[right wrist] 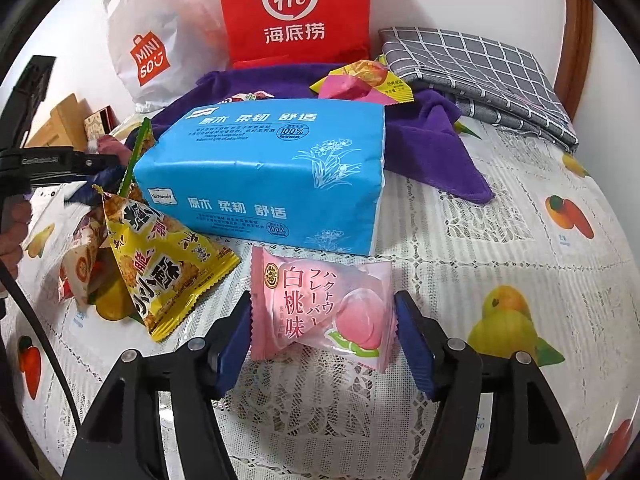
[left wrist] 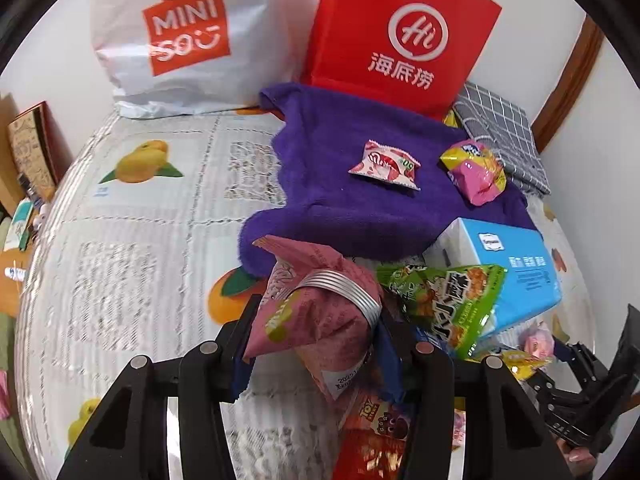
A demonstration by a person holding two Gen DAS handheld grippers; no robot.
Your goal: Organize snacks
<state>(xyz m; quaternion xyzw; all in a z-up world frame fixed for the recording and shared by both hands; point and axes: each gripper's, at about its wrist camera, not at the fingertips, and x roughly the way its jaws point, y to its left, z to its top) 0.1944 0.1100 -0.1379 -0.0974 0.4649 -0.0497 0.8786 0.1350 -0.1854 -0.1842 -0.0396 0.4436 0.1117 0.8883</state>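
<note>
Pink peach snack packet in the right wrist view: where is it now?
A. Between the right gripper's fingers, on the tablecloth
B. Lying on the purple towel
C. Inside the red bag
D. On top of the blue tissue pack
A: the pink peach snack packet sits on the lace tablecloth between the fingers of the right gripper, in front of the blue tissue pack.

Domestic room, a home. A table under a lace, fruit-printed tablecloth (right wrist: 460, 240) stands against a white wall. Behind the blue tissue pack (right wrist: 272, 172): shop carrier bags (right wrist: 294, 8), folded checked cloth (right wrist: 480, 68).
</note>
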